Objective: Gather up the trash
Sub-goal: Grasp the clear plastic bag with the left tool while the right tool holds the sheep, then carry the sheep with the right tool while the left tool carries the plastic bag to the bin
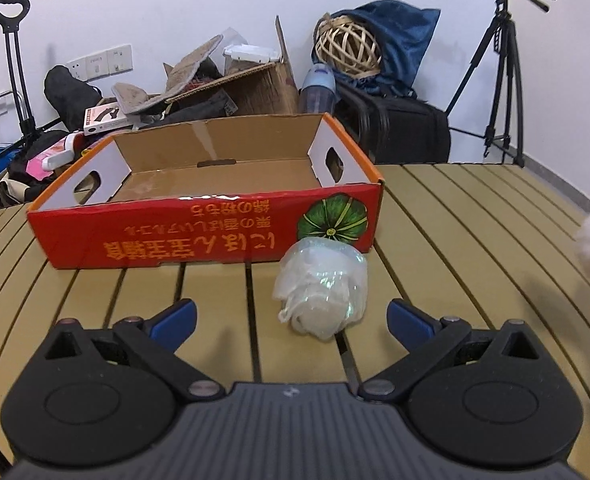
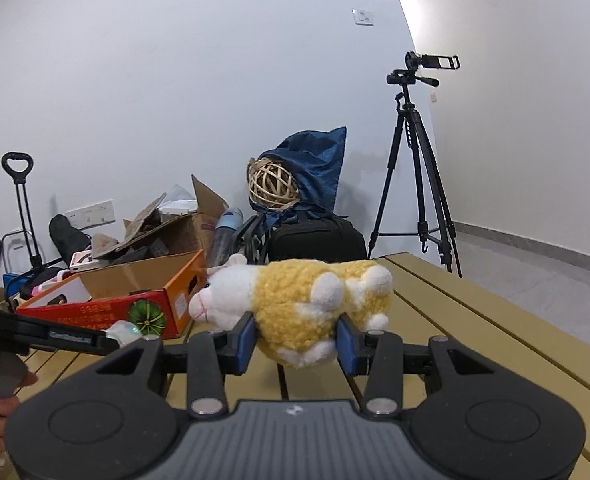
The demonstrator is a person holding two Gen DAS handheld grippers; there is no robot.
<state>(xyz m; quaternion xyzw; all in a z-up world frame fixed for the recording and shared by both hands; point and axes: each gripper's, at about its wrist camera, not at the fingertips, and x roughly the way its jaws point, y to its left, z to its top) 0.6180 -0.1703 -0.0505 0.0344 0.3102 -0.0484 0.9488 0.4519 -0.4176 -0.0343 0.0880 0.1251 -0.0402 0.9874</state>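
A crumpled wad of clear plastic wrap (image 1: 321, 290) lies on the slatted table (image 1: 455, 240), touching or just in front of the near wall of a red cardboard box (image 1: 199, 228) and just ahead of the left tongs (image 1: 291, 318), which are spread wide with nothing between them. The wad is judged to be very light, soft and crushable, with a slick film surface that could slip. It would best be taken across its bunched middle, where the layers are thickest, rather than by a loose edge.

The right tongs (image 2: 295, 340) are closed on a yellow and white plush sheep (image 2: 295, 304), which is held off the table by its body. It is judged light and springy, and the woolly pile should grip well against the blue pads (image 2: 245, 340).

The box is open at the top and appears empty. Orange Japanese writing is printed upside down on its red side beside a green pumpkin picture; it cannot be read with confidence. Small white lettering on the other tool's arm (image 2: 73, 336) is too blurred to read.
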